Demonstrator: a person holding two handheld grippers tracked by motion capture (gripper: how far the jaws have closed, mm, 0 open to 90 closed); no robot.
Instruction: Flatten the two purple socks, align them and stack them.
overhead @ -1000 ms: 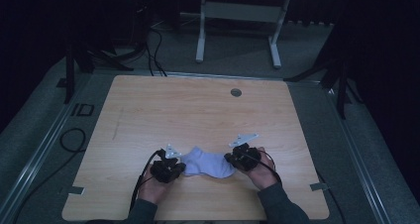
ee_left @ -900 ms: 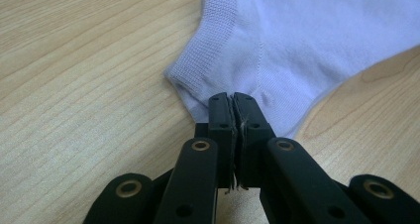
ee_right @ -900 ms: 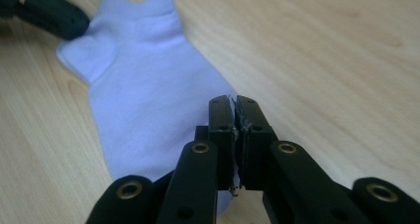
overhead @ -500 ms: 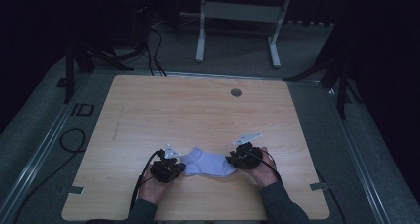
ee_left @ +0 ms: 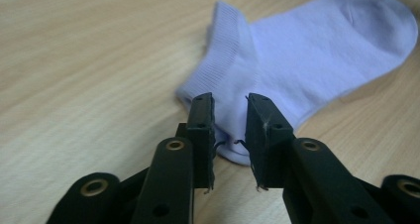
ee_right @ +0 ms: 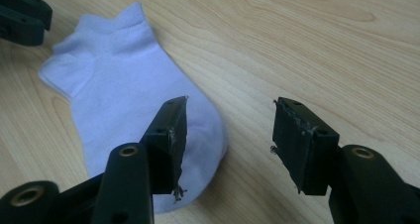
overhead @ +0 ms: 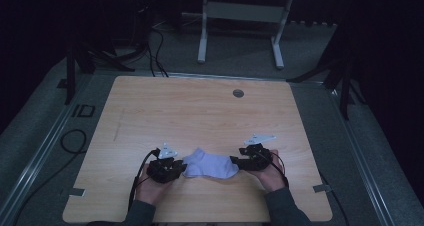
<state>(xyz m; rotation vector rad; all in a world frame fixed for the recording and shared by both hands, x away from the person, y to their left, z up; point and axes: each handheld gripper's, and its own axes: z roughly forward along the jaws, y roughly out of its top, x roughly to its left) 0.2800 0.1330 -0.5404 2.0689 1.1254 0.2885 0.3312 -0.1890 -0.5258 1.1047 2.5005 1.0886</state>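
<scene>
In the high view a pale wood worktop [overhead: 200,116] sits in a dark room with grey floor and a white frame [overhead: 240,16] at the top, and a lilac sock [overhead: 210,164] lies flat near the lower edge between the left gripper [overhead: 172,170] and right gripper [overhead: 241,162]. In the left gripper view the jaws, just opening, stand slightly parted over the sock's [ee_left: 317,50] near edge, not pressing it. In the right gripper view the jaws, just opening, stand wide, released, with the sock [ee_right: 124,95] at the left and bare wood between them.

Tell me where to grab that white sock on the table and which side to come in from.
Probably the ribbed cuff end of the sock, from the person's left, where the left gripper already sits. Both grippers have just been opening. The sock lies flat on the table, so slide one of the fingers low under the edge.
</scene>
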